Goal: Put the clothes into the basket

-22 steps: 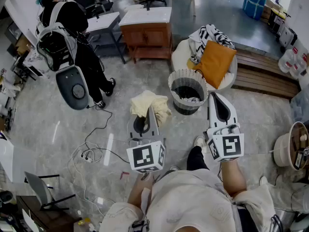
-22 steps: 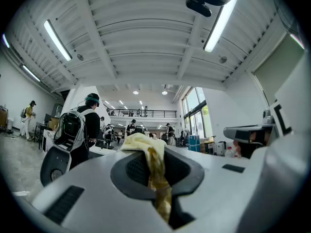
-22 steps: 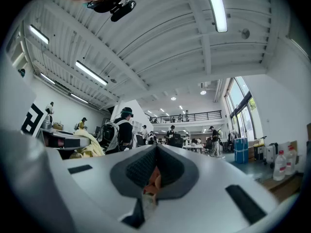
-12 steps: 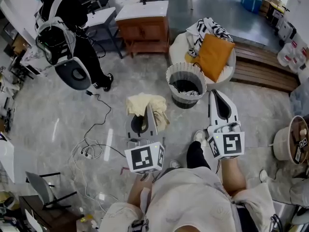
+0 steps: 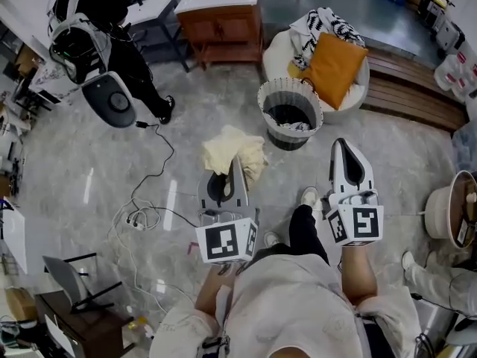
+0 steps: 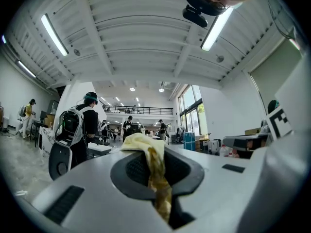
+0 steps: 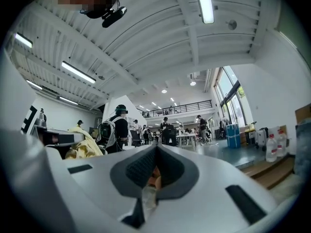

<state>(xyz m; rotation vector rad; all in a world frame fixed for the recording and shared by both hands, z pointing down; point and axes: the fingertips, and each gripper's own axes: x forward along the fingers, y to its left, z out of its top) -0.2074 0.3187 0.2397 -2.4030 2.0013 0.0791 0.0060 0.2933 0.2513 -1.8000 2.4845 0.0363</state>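
My left gripper (image 5: 237,161) is shut on a pale yellow cloth (image 5: 231,149), which bunches over its tip above the grey marble floor. In the left gripper view the cloth (image 6: 142,142) runs down between the closed jaws of that gripper (image 6: 154,150). The grey slatted basket (image 5: 290,114) stands on the floor just beyond and to the right, with dark clothes inside. To the right, my right gripper (image 5: 341,143) is shut with no cloth in it, near the basket. The right gripper view shows its own jaws (image 7: 156,148) meeting, with the yellow cloth (image 7: 83,147) off to the left.
A round white chair holds an orange cushion (image 5: 333,69) and a black-and-white patterned cloth (image 5: 324,28). A wooden cabinet (image 5: 223,17) stands behind. Cables (image 5: 145,215) lie on the floor at left. A person with a backpack (image 5: 89,21) stands at far left. A wooden platform (image 5: 410,88) lies at right.
The head view has drifted, so the basket and chair sit slightly higher. The person in black has moved toward the top left. Both grippers keep their places and their states.
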